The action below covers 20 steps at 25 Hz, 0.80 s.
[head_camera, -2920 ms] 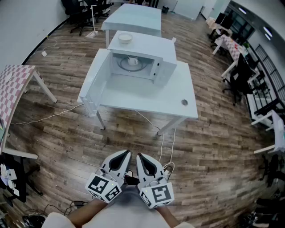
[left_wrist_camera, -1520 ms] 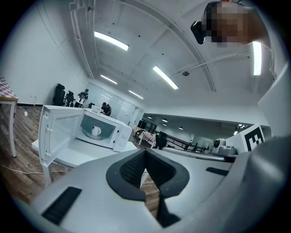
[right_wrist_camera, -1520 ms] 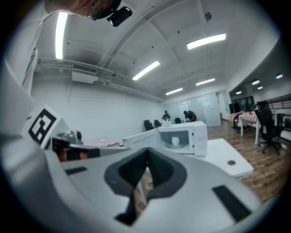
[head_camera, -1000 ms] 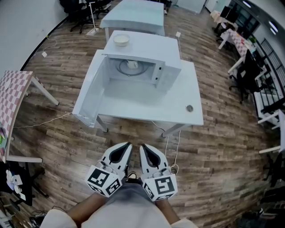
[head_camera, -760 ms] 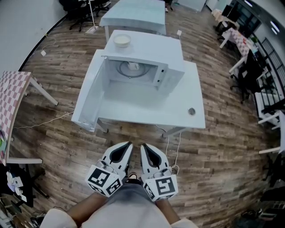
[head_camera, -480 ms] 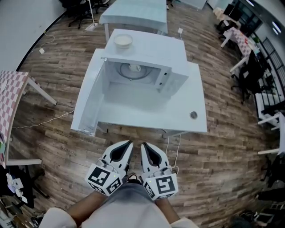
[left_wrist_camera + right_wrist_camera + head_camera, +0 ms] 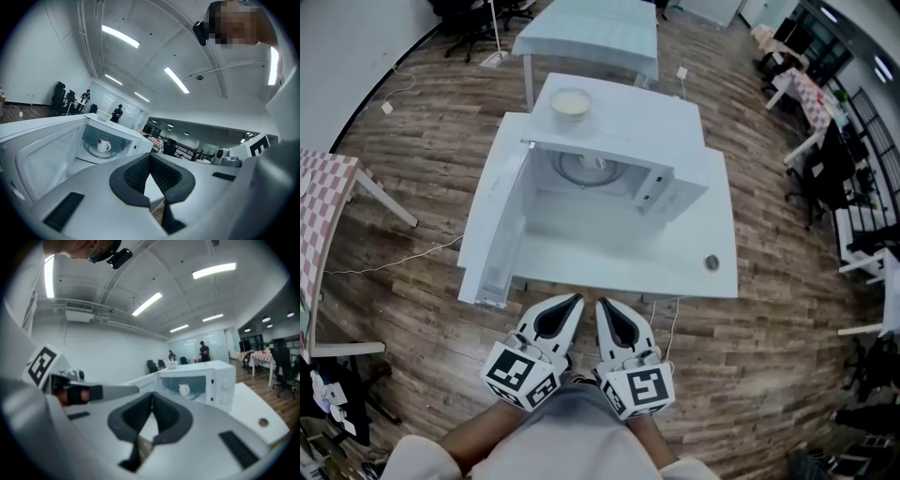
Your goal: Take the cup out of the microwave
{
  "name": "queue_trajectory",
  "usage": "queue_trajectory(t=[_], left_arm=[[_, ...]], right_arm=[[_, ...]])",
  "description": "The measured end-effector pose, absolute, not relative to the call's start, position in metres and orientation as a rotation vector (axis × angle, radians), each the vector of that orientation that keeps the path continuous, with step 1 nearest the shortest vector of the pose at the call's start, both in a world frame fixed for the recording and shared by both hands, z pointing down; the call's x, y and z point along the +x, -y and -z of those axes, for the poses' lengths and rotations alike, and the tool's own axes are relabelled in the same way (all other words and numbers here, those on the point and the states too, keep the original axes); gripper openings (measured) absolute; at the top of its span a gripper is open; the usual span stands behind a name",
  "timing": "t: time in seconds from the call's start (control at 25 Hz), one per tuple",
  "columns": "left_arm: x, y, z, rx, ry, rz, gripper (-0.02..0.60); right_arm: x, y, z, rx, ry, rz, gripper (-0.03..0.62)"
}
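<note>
- The cup (image 7: 596,166) stands upright on the glass turntable (image 7: 575,172), deep inside the white microwave (image 7: 675,141). In the left gripper view its handle shows on its right side.
- The microwave door (image 7: 492,234) is swung wide open to the left, so the cavity is free to enter. By my judgement nothing needs opening first.
- The left gripper (image 7: 565,305) and the right gripper (image 7: 607,309) sit side by side, just short of the near edge of the table (image 7: 675,272) and well apart from the cup.
- Both claws are closed, with the pad tips meeting and nothing between them.
- The step in hand looks like the approach, so choose one gripper for the reach and hold the other back.
- Spread the jaws before they reach the mouth of the cavity, not inside it, where room is likely tight.
- Go in level, staying clear of the door's inner face on the left and the control panel on the right.
- Set the pads across the cup's body, away from the handle, and close firmly, since a glazed wall may slip.
- Lift it only just clear of the turntable, as the ceiling is low, then draw it straight out.
- Keep clear of the bowl (image 7: 570,103) on top of the microwave.
</note>
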<state>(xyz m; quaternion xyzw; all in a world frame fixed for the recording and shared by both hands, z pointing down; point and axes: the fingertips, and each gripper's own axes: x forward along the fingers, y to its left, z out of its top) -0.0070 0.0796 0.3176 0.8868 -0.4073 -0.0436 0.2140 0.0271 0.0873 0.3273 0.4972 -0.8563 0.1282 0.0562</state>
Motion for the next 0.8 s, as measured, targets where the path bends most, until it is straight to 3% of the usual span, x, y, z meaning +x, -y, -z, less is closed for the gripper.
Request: queue_trajectory(t=[0.8], left_arm=[[-0.036,-0.038,-0.295,2.505,1.122,0.231,0.014]], right_arm=[[-0.007,-0.048,-0.307,1.516,2.639,-0.279,0.021]])
